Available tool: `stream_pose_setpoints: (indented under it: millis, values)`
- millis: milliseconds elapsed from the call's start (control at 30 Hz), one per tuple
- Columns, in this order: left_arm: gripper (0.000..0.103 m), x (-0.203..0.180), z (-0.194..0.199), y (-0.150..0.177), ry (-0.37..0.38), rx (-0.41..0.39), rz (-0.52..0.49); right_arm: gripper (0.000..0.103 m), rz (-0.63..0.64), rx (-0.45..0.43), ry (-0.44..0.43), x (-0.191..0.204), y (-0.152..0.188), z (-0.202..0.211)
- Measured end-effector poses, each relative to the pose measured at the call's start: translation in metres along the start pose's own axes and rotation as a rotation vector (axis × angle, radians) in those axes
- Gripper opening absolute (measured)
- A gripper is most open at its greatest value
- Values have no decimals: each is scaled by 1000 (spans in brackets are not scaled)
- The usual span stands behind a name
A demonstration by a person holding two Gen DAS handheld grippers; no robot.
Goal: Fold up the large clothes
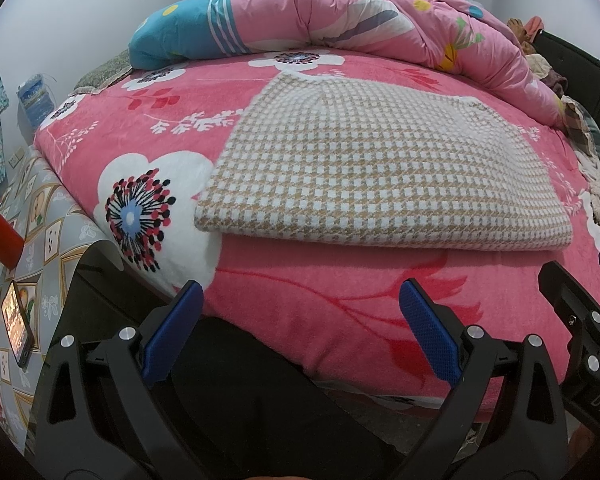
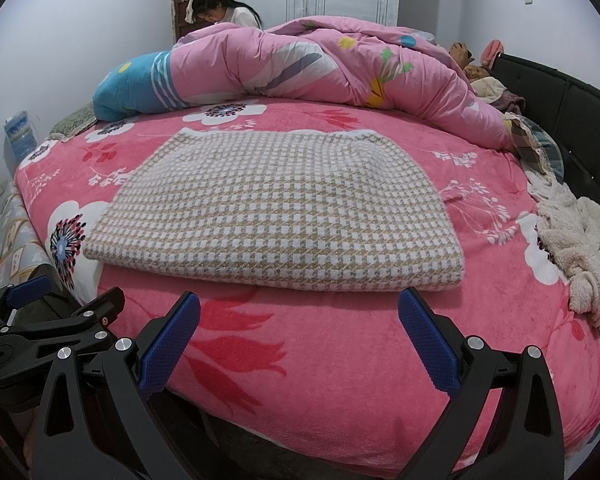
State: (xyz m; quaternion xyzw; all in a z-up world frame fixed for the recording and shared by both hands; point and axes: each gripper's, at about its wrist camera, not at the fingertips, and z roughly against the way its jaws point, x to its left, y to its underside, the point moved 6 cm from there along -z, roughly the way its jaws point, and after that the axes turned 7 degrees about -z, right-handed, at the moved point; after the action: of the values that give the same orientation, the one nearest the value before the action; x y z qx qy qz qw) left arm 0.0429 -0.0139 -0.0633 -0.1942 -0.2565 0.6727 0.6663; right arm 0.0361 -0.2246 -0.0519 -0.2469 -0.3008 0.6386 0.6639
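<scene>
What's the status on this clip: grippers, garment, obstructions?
Left gripper open, empty; right gripper open, empty, both short of the bed. Houndstooth garment lies folded flat on pink blanket. Nothing between grippers and garment.

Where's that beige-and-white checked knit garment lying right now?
The folded beige-and-white checked knit garment lies flat mid-bed on the pink floral fleece blanket, just beyond both open tongs, with the bunched pink quilt behind it.
</scene>
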Motion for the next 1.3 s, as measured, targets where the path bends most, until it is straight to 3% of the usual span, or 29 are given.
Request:
stream_pose_setpoints:
  millis: [1300]
  values:
    - [95,2,1,0,-12,-4,14,96,3,0,1,3,-1,0]
